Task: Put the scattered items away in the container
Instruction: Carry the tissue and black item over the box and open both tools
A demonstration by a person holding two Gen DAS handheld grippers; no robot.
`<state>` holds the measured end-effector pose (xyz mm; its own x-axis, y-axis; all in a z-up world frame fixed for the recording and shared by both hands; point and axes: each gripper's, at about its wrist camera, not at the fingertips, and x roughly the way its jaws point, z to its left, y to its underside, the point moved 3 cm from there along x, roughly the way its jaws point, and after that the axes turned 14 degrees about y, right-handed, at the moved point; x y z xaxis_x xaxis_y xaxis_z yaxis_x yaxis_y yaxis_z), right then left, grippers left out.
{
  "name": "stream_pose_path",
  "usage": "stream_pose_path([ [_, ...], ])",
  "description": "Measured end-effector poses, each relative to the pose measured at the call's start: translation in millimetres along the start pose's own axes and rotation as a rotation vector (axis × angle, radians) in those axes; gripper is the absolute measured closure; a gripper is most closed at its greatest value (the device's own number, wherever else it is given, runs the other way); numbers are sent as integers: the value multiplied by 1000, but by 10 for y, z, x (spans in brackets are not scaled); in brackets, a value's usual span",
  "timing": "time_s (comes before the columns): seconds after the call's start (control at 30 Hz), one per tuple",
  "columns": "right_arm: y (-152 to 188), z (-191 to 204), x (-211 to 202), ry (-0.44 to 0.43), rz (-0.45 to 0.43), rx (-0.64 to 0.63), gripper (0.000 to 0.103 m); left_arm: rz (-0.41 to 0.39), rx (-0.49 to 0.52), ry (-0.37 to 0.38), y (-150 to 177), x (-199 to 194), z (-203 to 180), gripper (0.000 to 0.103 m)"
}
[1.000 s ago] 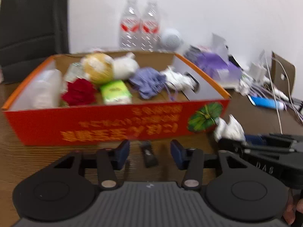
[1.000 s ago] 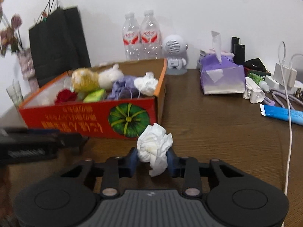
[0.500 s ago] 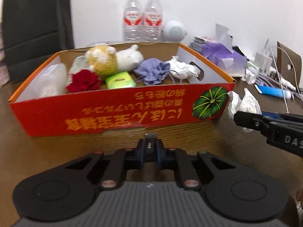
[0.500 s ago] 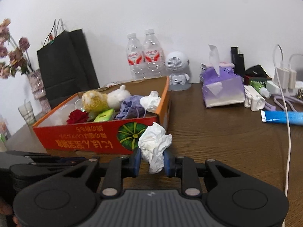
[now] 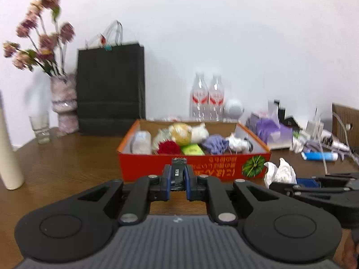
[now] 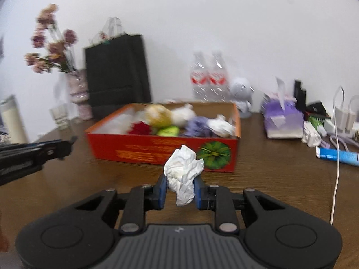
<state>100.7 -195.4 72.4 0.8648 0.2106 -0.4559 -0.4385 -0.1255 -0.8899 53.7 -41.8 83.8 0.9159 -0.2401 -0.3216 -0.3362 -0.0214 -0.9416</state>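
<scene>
The left claw (image 5: 178, 177) grips a small black block (image 5: 178, 172); the right claw (image 6: 180, 188) clamps a crumpled tissue (image 6: 182, 168) (both held above the bench (image 6: 280, 174)), short of the box (image 6: 161, 150).

The left claw (image 5: 178, 178) and the right claw (image 6: 180, 189) are showing the same build: a ribbed dark-grey housing, two round black discs at the sides, black linkage arms pinned with silver screws, and blue pads lining the black fingers (image 6: 162, 189).

2 bottles (image 5: 207, 98) stand behind the box (image 5: 193, 165); bag (image 5: 110, 89) left.
</scene>
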Motion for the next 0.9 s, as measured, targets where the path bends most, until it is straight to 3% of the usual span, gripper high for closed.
stream_pose_path([
  [0.23, 72, 309, -819, -51, -96, 1, 80, -67, 25, -17, 136, -663, -49, 90],
  [0.37, 211, 358, -1194, -17, -154, -24, 80, -100, 16, -22, 254, -1001, -70, 90],
  [0.53, 522, 301, -1508, 3, -118, 27, 80, -140, 39, -33, 403, -1365, -97, 90],
  [0.7, 794, 251, -1718, 27, -91, 33, 79, -94, 20, -40, 654, -1473, -76, 90],
  [0.9, 1155, 265, -1890, 54, -102, 49, 79, -114, 21, -44, 898, -1697, -63, 90],
])
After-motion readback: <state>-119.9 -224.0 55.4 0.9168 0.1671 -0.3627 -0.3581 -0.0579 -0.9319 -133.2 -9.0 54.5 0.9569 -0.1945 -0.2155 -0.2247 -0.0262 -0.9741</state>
